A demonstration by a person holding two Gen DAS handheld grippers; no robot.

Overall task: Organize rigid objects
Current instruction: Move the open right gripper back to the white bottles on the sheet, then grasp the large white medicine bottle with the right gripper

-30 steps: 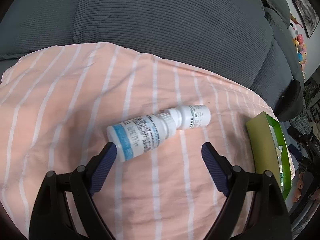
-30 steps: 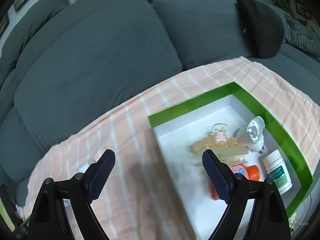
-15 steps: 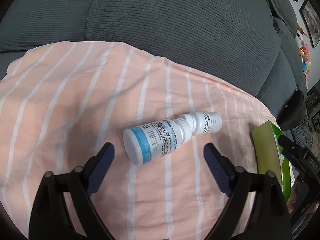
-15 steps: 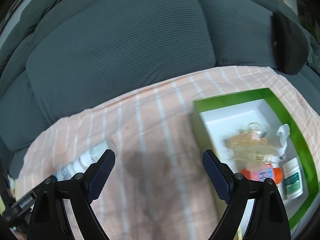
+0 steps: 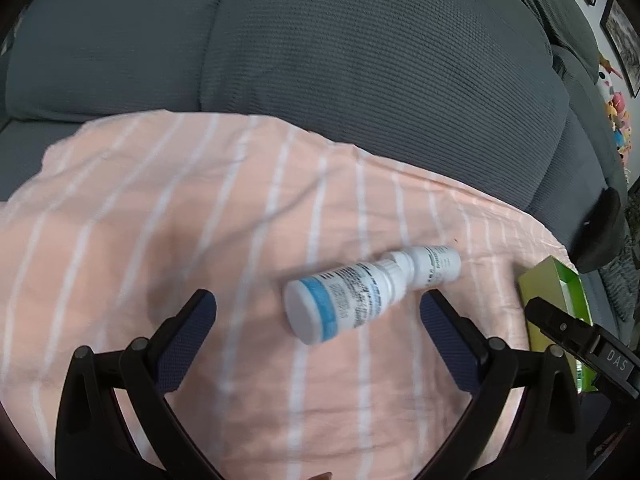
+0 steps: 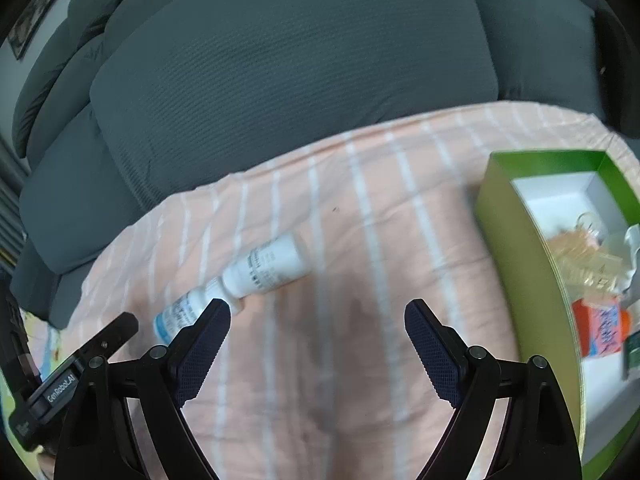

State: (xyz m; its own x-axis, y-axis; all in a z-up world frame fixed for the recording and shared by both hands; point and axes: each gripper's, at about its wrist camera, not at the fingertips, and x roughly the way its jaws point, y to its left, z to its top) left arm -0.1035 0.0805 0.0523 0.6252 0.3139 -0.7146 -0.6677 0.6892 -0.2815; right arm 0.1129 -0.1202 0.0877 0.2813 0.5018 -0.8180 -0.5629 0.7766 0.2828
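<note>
Bottle (image 5: 362, 298), white and blue-banded, lies on its side on the striped cloth (image 5: 200, 220) just ahead of the left gripper (image 5: 318, 312), jaws apart and empty; right gripper (image 6: 318, 320) likewise gapes, so pickup toward the green box (image 6: 520, 240) seems next.

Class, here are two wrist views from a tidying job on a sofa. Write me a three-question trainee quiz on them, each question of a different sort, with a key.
1. True or false: the white bottle stands upright on the striped cloth.
2. Multiple choice: the green box is
A. shut with a lid
B. open, with items inside
C. held by a gripper
3. Fill in: neither the left gripper nor the right gripper holds anything; the jaws of both are ____.

Key
1. False: it lies on its side.
2. B: an orange item and others lie inside.
3. open
</note>
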